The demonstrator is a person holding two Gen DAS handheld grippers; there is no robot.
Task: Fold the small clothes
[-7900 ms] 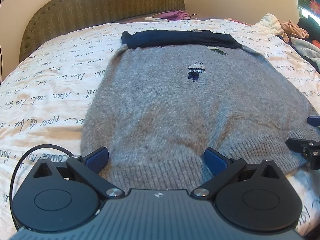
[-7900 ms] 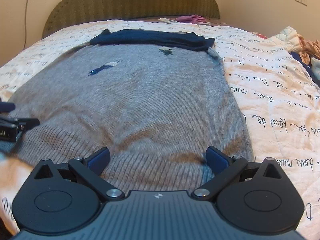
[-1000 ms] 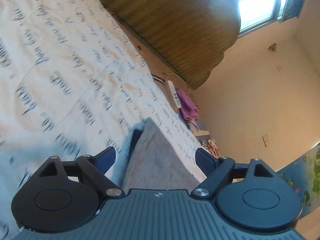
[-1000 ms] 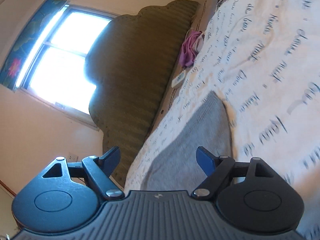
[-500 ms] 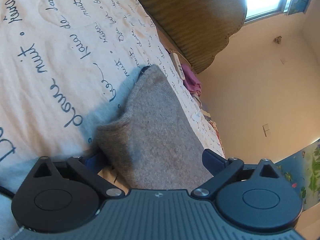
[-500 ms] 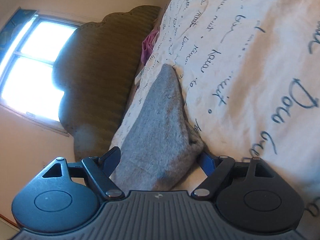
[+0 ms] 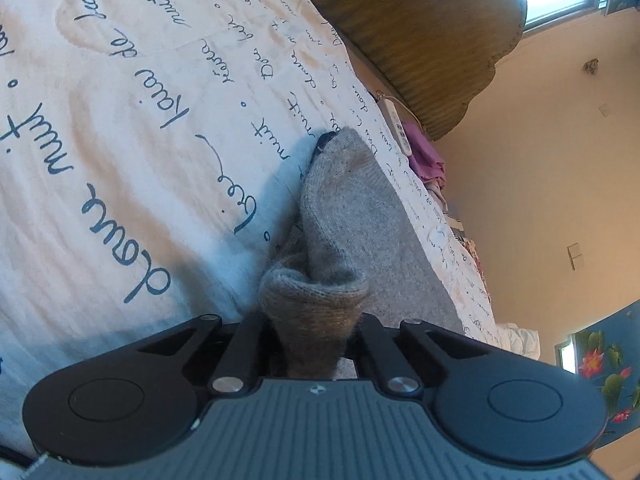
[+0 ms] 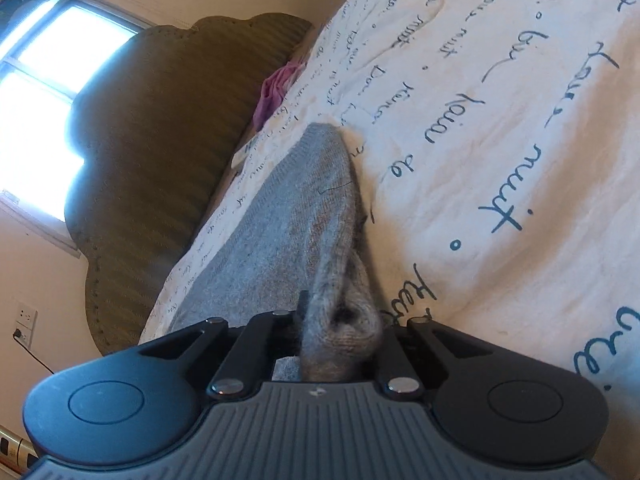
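A grey knitted sweater (image 7: 352, 216) lies folded on the bed, with a bit of its dark navy part (image 7: 326, 140) showing at the far end. My left gripper (image 7: 314, 320) is shut on the sweater's left edge, and the bunched knit hides its fingertips. In the right wrist view the same sweater (image 8: 296, 224) runs away from me. My right gripper (image 8: 340, 328) is shut on its right edge, knit bunched between the jaws.
The bed has a white quilt with blue script (image 7: 140, 128) (image 8: 500, 140). An olive padded headboard (image 8: 160, 152) stands behind. A white remote (image 7: 398, 124) and a purple garment (image 7: 426, 160) lie near the headboard. A window (image 8: 44, 72) glares brightly.
Half a second ago both grippers were open around the sweater's folded edges. Both have since shut on the knit, which bunches up between the jaws.
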